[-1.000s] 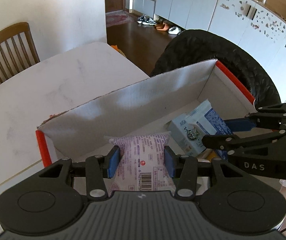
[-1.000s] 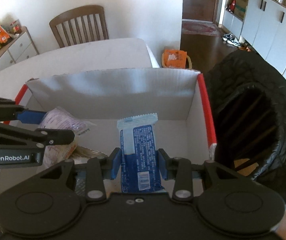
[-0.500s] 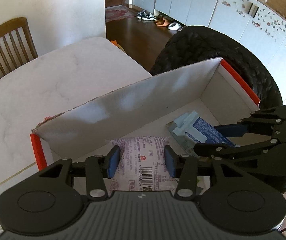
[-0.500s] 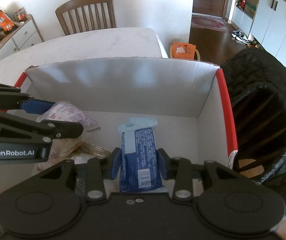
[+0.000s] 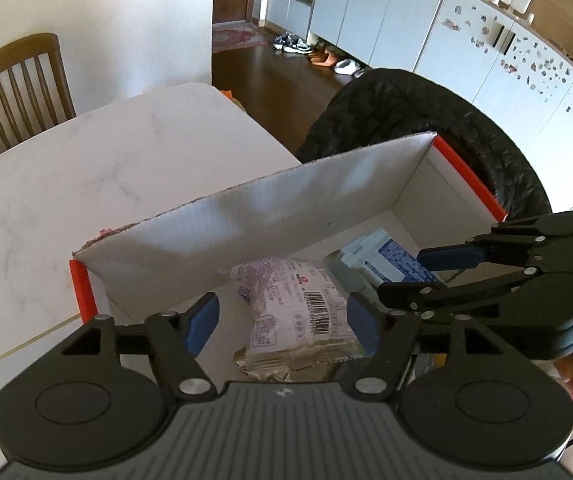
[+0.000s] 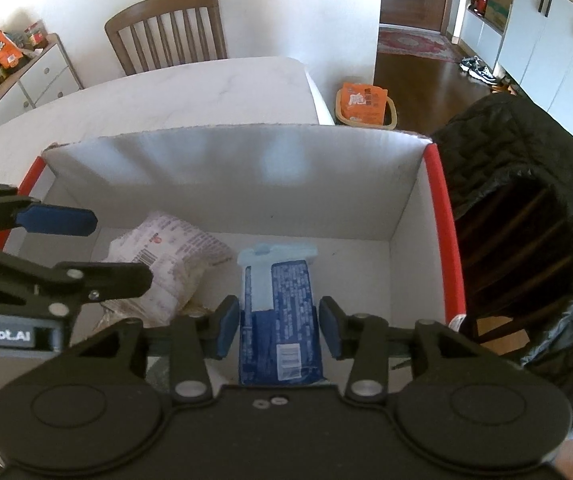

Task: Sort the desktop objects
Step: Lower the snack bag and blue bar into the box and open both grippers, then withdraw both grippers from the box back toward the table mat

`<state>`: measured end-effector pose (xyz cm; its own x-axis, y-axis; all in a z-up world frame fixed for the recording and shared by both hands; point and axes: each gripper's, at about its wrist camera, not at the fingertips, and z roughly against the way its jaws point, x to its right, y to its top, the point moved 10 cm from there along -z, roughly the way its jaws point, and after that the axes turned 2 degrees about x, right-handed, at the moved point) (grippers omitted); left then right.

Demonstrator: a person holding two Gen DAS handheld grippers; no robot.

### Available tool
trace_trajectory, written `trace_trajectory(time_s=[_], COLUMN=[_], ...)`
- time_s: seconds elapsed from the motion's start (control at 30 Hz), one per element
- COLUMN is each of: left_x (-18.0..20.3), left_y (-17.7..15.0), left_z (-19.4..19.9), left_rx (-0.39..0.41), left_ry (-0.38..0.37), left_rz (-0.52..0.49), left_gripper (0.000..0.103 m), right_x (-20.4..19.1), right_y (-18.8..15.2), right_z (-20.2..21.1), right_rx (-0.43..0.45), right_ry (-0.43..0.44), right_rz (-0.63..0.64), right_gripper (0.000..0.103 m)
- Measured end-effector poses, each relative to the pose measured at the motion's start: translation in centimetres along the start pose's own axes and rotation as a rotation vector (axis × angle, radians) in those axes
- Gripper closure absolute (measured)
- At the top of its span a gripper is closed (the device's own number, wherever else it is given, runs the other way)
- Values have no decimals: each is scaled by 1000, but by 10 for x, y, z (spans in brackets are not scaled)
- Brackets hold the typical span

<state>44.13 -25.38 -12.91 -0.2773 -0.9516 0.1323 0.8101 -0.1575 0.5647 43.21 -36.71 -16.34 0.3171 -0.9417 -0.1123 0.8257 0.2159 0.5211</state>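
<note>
Left claw (image 5: 282, 314) stands apart over the purple snack packet (image 5: 294, 312), lying loose in the cardboard box (image 5: 286, 204). At 3 o'clock, right claw (image 6: 279, 326) is parted beside the blue wafer packet (image 6: 278, 320); withdrawing carelessly might snag it. Only the right view shows an orange bag (image 6: 364, 100) on the floor.

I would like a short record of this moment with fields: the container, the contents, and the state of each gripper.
container: white cardboard box with red edges, on the marble table
contents: purple-white snack packet; blue packet, both lying on the box floor
left gripper: open, pads astride the purple-white snack packet, not pressing it
right gripper: open, pads either side of the blue packet
beside box: black quilted bag
</note>
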Motion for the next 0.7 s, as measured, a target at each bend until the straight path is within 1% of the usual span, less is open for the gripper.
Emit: trace_trajectory(time_s=[0.13,0.17,0.2,0.27,0.43,0.47,0.5,0.53,0.7], left_x=[-1,0,0,1,1,1,1,1,2], left_y=[0,0,0,1,3,3,3,3,0], left_z=[8,11,14,19,32,35,38,41,54], left_rx=[14,19,24,36,66,73,77,81,101], left_ry=[-5,-7,-10,-14,-22,-24,-24,-24,-35], left_rz=[9,11,13,14,27,31,33,35,36], left_gripper=[32,32,32,32,32,32,32,32,32], right_x=[-2,-3,-4,-7,-13,-14,-14,-15,-21], right_y=[2,2,2,5,6,6,6,6,3], right_z=[6,8,10,16,28,31,33,36,49], right_rx=[8,11,16,32,43,46,49,51,69], right_ry=[13,15,23,35,56,61,63,65,83], right_rz=[2,2,-3,-11,0,-3,-7,-12,-19], right_gripper=[50,48,42,36,36,35,31,30,30])
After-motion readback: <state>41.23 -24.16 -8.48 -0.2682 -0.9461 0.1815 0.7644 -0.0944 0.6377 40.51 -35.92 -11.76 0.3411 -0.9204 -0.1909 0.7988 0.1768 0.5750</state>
